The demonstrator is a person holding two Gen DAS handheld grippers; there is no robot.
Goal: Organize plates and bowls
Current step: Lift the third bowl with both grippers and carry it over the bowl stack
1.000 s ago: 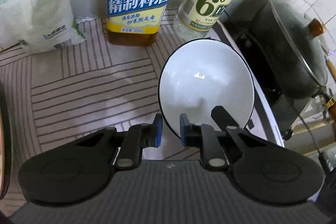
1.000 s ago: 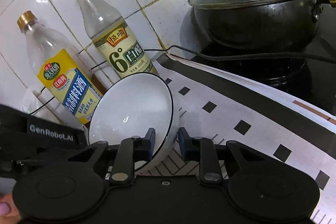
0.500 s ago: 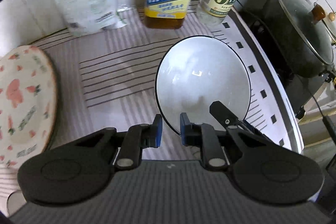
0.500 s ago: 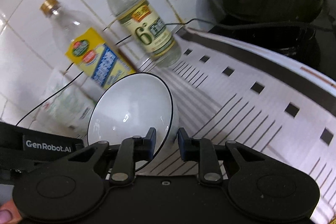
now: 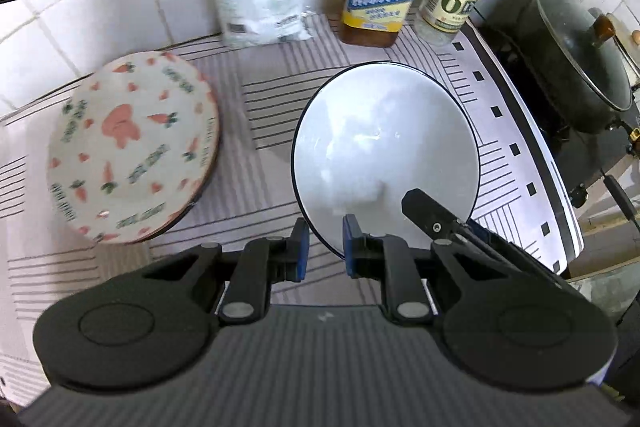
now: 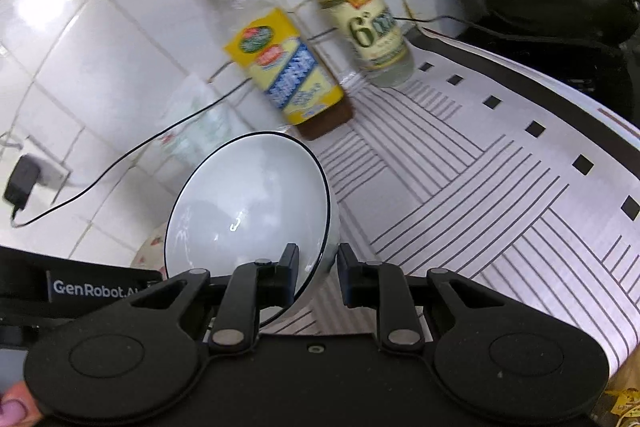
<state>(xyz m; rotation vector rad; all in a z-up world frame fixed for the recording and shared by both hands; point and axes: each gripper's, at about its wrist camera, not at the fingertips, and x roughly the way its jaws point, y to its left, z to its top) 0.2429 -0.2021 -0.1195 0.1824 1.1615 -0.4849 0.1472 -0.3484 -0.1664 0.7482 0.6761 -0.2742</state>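
Both grippers — left gripper [image 5: 323, 247], right gripper [image 6: 318, 277] — have jaws nearly closed on the rim of the white bowl [image 5: 386, 155], held tilted above the counter [image 5: 264, 131]; beyond, the carrot-patterned plate [image 5: 132, 151] has newly swung into view — probably the bowl's destination.

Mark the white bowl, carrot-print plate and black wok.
white bowl [image 5: 384, 151], left wrist view, inner surface.
carrot-print plate [image 5: 132, 147], left wrist view, patterned face.
black wok [image 5: 560, 63], left wrist view, glass lid.
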